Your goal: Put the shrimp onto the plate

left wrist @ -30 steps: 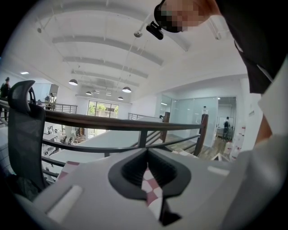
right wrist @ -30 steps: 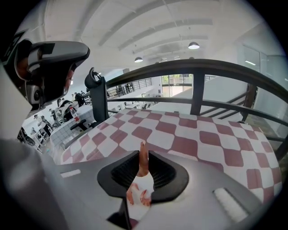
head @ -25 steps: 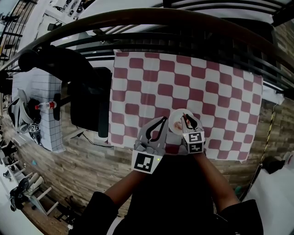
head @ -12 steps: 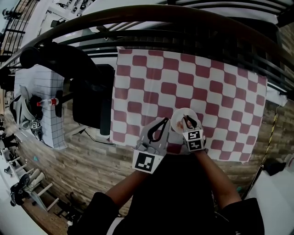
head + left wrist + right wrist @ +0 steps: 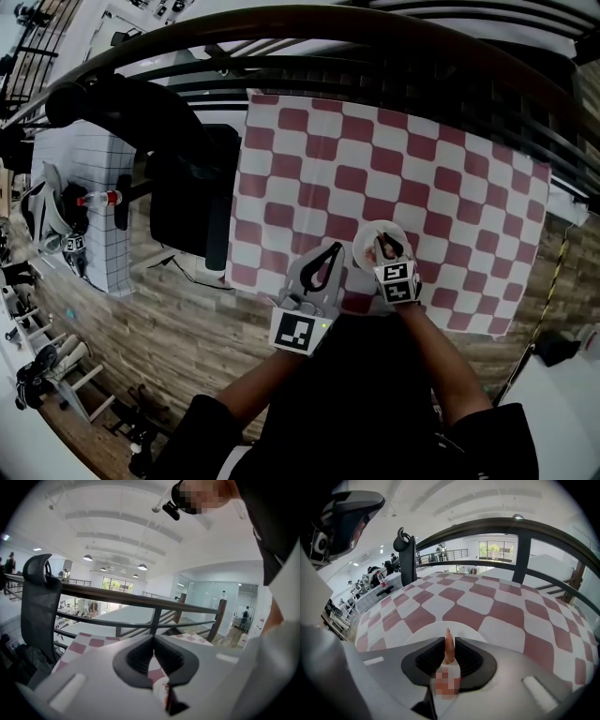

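While right gripper [image 5: 449, 639] pinches shrimp [image 5: 449, 650] over plate [image 5: 423, 633], left gripper [image 5: 153, 637] sits closed at plate's 8 o'clock. Likely next: lower, release.

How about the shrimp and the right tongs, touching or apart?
Touching. The right gripper view shows the right tongs shut on the shrimp, pinching both sides.

The plate [image 5: 366, 249] sits near the table's [image 5: 375, 150] 6 o'clock edge, under the shrimp [image 5: 448, 648] in the right claw [image 5: 382, 242], with the left claw [image 5: 336, 247] at its 9 o'clock.

Left gripper [image 5: 153, 638] — jaws together, checkered cloth [image 5: 96, 642] beyond.
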The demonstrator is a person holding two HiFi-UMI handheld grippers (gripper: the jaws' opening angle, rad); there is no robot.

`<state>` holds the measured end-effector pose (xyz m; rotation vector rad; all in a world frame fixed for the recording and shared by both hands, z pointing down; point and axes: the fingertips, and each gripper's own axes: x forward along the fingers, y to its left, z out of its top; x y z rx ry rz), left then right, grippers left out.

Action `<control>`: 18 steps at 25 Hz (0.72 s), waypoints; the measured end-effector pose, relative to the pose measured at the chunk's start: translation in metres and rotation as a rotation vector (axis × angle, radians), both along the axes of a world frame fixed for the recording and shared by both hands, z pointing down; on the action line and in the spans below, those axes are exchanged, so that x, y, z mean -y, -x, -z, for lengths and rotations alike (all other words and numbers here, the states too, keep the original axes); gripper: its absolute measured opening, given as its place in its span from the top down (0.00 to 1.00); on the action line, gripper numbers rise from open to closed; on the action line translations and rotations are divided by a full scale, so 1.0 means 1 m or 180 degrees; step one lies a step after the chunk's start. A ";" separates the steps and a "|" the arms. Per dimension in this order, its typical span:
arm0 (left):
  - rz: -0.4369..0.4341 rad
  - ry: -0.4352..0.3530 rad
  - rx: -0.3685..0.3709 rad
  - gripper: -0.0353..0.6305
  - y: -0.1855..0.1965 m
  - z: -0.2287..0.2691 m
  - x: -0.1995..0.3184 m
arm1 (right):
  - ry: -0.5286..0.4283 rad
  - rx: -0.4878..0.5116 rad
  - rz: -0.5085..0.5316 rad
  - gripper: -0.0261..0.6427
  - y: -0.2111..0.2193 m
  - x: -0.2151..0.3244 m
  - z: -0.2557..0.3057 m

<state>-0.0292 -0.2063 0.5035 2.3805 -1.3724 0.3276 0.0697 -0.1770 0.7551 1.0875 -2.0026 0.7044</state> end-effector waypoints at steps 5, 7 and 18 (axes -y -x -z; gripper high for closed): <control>-0.0019 -0.0024 0.0054 0.94 0.001 -0.005 0.000 | 0.0062 0.0041 0.0021 0.84 0.000 0.000 -0.005; -0.0028 -0.0035 0.0062 0.94 0.000 -0.004 0.000 | 0.0074 0.0036 -0.0001 0.83 -0.001 -0.001 -0.003; -0.0145 -0.0107 0.0050 0.94 -0.011 0.002 -0.008 | -0.0011 0.0096 -0.0117 0.83 -0.001 0.000 0.017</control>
